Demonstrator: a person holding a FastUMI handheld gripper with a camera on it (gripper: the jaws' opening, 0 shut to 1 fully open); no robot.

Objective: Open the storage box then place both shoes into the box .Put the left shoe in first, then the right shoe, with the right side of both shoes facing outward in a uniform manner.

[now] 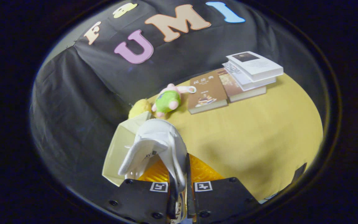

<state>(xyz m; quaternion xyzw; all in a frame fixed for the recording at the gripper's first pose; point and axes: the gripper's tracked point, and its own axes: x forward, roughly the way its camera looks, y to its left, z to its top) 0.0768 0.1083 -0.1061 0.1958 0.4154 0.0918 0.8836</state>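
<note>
The gripper is seen with its two fingers drawn close together, a white shoe being pinched by the edge of its collar between them; the shoe is carried toe-forward and tilted, which is judged to be a hold chosen so that it can be lowered into the box on its side. Which shoe of the pair it is cannot be told from this view. Just ahead of the fingers and under the shoe, a pale storage box is seen with its opening turned up, so the opening step is judged done and a placement to be in hand. Beside the fingers, something ribbed and orange-yellow lies beneath the shoe; its nature cannot be made out. Beyond the box, on the yellow table, a yellow soft toy and a green-and-pink plush are set close to the far corner of the box and might be brushed if the shoe is pushed too far forward. Farther off, a brown book and a stack of books lie well apart from the work.
</note>
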